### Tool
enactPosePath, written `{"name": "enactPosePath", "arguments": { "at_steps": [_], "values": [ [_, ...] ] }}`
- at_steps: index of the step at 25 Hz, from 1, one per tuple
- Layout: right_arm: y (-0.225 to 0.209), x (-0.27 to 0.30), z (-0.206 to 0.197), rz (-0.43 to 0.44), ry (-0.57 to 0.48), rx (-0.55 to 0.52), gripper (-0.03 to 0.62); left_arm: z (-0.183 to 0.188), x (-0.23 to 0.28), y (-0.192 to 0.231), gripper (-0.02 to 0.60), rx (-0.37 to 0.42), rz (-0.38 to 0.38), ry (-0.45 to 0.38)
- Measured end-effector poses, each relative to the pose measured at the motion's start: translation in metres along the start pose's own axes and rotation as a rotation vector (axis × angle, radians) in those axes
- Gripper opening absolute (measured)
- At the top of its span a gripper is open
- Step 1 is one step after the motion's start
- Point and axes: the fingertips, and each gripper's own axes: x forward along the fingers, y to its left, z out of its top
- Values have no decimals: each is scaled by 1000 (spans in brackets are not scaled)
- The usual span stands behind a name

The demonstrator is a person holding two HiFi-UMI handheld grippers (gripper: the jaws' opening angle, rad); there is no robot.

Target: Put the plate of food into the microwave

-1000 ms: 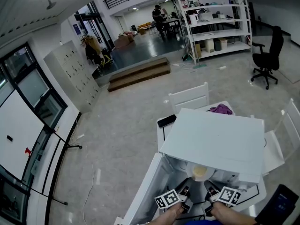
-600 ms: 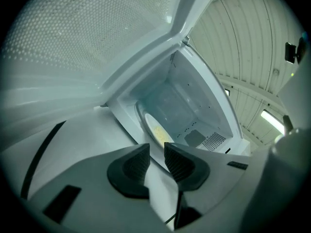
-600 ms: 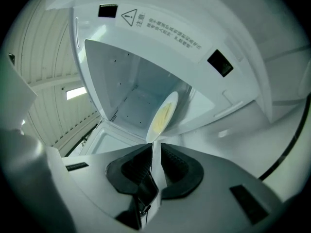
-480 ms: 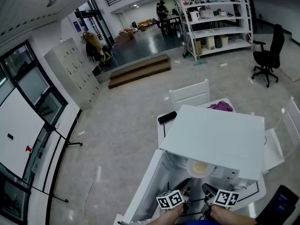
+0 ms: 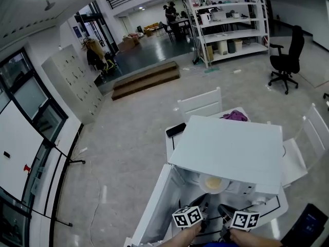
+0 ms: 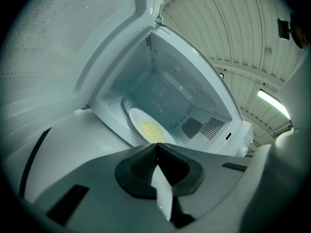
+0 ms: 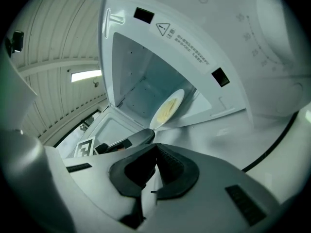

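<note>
Head view, lower centre: white microwave on a white desk. Its top panel hides most of the cavity from above, and its door hangs open toward the lower left, cut off by the bottom edge. A white chair stands just beyond the desk's far edge. The plate of food lies inside the cavity, on its floor, with only its front half showing under the top panel; both gripper views show the yellow food on it.

My left gripper is outside the opening, jaws pressed together with nothing between them. My right gripper is beside it, jaws likewise closed and empty. Both are well short of the plate.

A warning triangle and a line of print run along the cavity frame in the right gripper view, too small to read. The dial numerals at upper right are blurred.

A purple cloth and a flat black item lie on the desk behind the microwave. A dark object is cut off at the lower right; I cannot identify it.
</note>
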Motion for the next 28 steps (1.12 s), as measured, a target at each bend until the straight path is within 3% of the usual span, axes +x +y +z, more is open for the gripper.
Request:
{"name": "enactPosePath", "arguments": {
  "at_steps": [28],
  "values": [
    [-2,-21,12,7,-4,-71,2,11,42,-6,6,-4,17,46]
  ]
}}
